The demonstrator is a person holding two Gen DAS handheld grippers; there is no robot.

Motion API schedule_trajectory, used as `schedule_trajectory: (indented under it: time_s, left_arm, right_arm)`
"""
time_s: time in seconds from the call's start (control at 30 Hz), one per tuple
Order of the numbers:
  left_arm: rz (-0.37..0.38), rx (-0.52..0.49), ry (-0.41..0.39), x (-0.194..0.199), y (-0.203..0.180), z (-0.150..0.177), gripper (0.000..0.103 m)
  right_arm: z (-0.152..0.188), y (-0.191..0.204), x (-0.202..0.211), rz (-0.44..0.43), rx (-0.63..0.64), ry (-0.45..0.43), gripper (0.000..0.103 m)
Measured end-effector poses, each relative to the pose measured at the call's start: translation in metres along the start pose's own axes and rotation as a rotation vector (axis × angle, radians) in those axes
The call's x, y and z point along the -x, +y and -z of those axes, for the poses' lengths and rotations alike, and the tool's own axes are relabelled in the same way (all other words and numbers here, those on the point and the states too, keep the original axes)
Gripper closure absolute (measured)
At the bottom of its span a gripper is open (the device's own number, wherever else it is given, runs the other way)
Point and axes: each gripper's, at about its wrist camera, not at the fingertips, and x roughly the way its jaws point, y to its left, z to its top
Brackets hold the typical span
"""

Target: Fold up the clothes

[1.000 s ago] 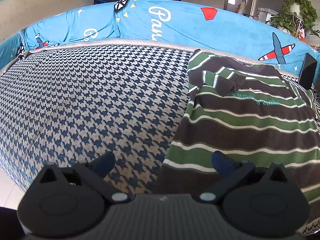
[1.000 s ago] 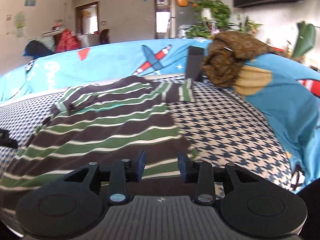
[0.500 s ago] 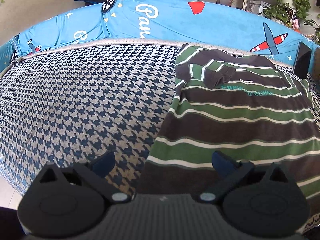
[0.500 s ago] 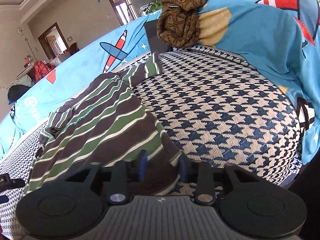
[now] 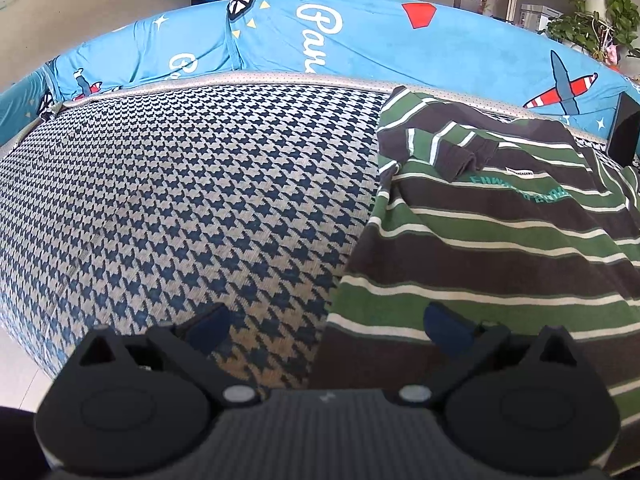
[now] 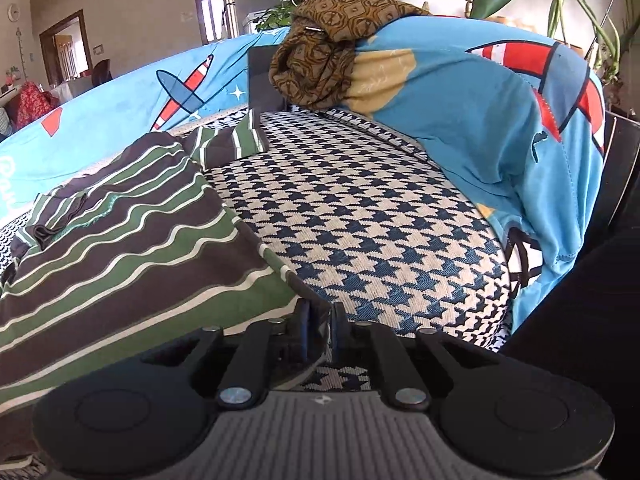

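A green, brown and white striped shirt [image 5: 492, 240] lies spread on a blue-and-cream houndstooth couch seat [image 5: 192, 200]. My left gripper [image 5: 326, 322] is open just above the shirt's near left hem corner, one finger over the seat and the other over the cloth. In the right wrist view the same shirt [image 6: 120, 248] fills the left side, one sleeve [image 6: 228, 142] lying toward the backrest. My right gripper [image 6: 320, 320] is shut on the shirt's near right hem corner, and the hem edge runs into its jaws.
A blue printed backrest cover [image 5: 340, 36] rings the seat, with a blue cushion [image 6: 500, 120] at the right end. A brown patterned cloth [image 6: 324, 52] is bunched on it, beside a dark box [image 6: 264, 80]. Bare seat [image 6: 380, 220] lies right of the shirt.
My right gripper has swung to the shirt's right hem corner and closed on it. The left gripper has drifted a little over the left hem and stays open.
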Motion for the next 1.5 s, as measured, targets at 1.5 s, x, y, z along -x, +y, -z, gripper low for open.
schedule_trajectory:
  time_s: [1.5]
  left_arm:
    - [-0.083, -0.456, -0.220, -0.061, -0.085, -0.047, 0.001]
  right_arm:
    - [-0.076, 0.157, -0.081, -0.532, 0.327, 0.180, 0.052]
